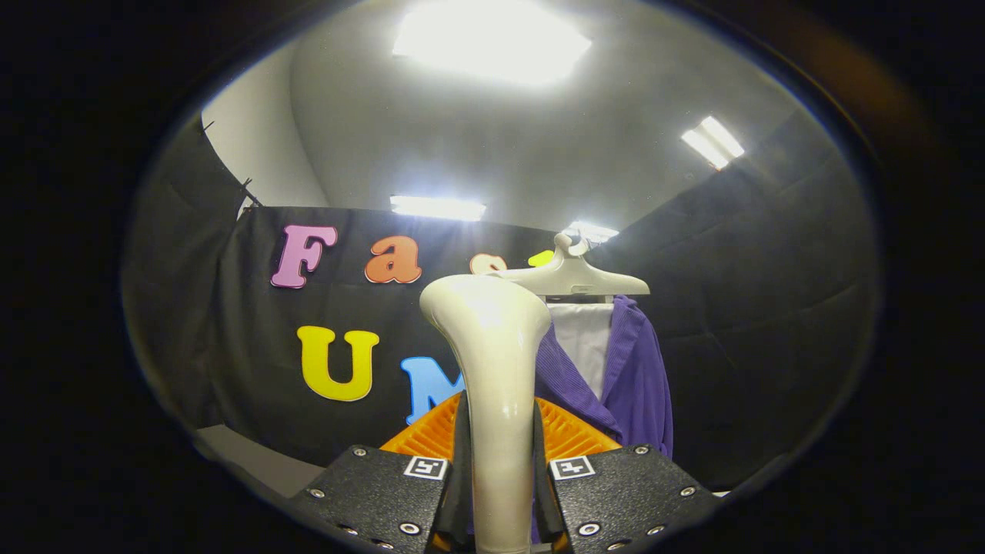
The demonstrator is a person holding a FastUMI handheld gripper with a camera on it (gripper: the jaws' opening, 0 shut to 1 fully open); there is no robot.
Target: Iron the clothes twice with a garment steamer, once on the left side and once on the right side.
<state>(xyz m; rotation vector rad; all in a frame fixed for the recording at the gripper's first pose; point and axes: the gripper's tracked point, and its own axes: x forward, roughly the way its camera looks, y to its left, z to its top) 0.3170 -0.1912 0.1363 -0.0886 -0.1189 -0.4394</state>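
Both fingers of the tongs [499, 481] pinch the garment steamer [492, 369], purple clothes [631, 377] hanging just beyond.

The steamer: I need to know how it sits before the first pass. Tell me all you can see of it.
The steamer is a glossy cream wand, plastic by its look, with a slim neck that widens into a flared, rounded head at the top. It stands upright between the gripper's fingers, which press on its neck from both sides. Its head rises in front of the purple garment on the hanger; whether it touches the cloth cannot be told.
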